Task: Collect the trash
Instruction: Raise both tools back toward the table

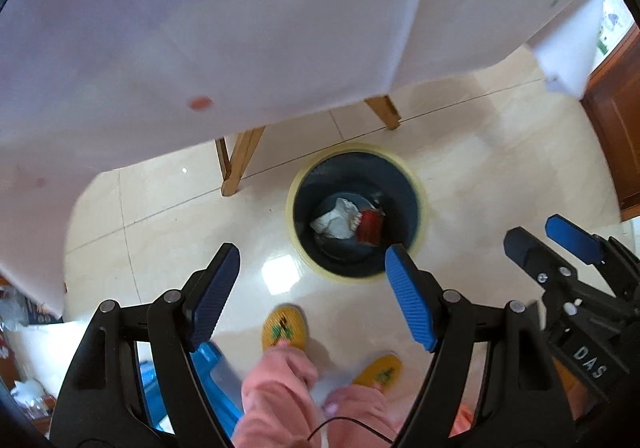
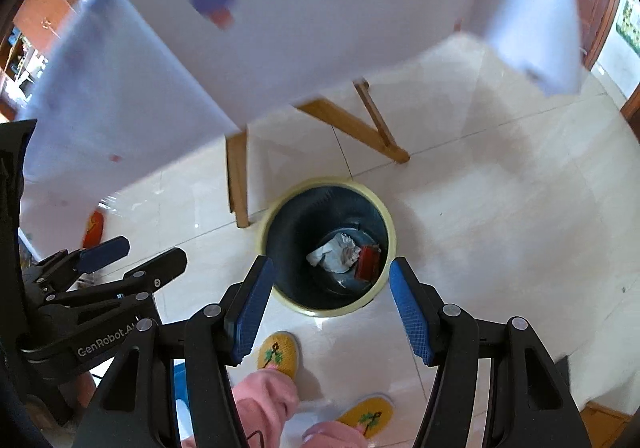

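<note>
A dark round trash bin with a pale yellow rim (image 1: 352, 147) (image 2: 328, 181) stands on the tiled floor below both grippers. Inside it lie crumpled white paper (image 1: 336, 221) (image 2: 334, 252) and a red wrapper (image 1: 370, 228) (image 2: 368, 262). My left gripper (image 1: 312, 260) hangs open above the bin's near left edge, nothing between its blue pads. My right gripper (image 2: 332, 268) is open too, straddling the bin's mouth from above, and holds nothing. Each gripper shows in the other's view: the right gripper (image 1: 538, 236) at the right, the left gripper (image 2: 148, 252) at the left.
A table under a white cloth (image 1: 200, 27) (image 2: 320, 27) overhangs just beyond the bin, with wooden legs (image 1: 236, 163) (image 2: 238, 183) close to it. The person's pink trouser legs and yellow slippers (image 1: 284, 328) (image 2: 278, 354) stand right before the bin. A wooden door (image 1: 616, 115) is at the right.
</note>
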Demonstrator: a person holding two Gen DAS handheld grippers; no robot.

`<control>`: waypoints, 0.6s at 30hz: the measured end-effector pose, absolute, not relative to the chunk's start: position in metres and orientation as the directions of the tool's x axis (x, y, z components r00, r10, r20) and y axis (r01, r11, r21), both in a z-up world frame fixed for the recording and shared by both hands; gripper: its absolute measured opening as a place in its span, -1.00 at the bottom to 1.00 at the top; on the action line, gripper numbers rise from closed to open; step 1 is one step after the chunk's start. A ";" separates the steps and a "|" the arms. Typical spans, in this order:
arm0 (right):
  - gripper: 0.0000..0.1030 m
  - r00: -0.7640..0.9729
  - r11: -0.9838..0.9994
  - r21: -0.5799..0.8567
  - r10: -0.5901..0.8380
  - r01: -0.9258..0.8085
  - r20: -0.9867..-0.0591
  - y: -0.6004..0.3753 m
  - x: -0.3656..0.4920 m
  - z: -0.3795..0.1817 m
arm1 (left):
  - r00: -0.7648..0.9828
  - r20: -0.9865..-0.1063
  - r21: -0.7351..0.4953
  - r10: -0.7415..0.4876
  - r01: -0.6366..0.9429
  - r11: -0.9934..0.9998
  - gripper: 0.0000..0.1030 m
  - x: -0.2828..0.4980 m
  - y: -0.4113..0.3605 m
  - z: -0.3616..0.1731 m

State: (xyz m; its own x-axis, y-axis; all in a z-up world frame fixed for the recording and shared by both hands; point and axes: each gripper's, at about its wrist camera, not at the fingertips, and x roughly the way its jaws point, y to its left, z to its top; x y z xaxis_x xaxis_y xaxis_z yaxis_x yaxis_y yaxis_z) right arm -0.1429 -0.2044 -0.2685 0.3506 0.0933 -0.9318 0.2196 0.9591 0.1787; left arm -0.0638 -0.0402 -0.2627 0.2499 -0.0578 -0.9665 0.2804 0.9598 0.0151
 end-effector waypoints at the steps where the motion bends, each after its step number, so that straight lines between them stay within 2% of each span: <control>1: 0.19 0.353 0.961 0.173 0.088 0.216 -0.931 -0.203 -0.145 -0.256 | 0.246 -0.967 0.003 -0.068 0.277 0.961 0.42 -0.066 -0.039 -0.250; 7: 0.20 0.400 0.965 0.164 0.071 0.203 -0.914 -0.200 -0.156 -0.163 | 0.283 -0.953 -0.024 -0.108 0.285 0.958 0.41 -0.087 -0.038 -0.156; 18: 0.20 0.550 0.981 0.139 0.041 0.138 -0.834 -0.195 -0.180 0.017 | 0.471 -0.880 0.038 -0.060 0.196 0.980 0.41 -0.086 -0.001 0.008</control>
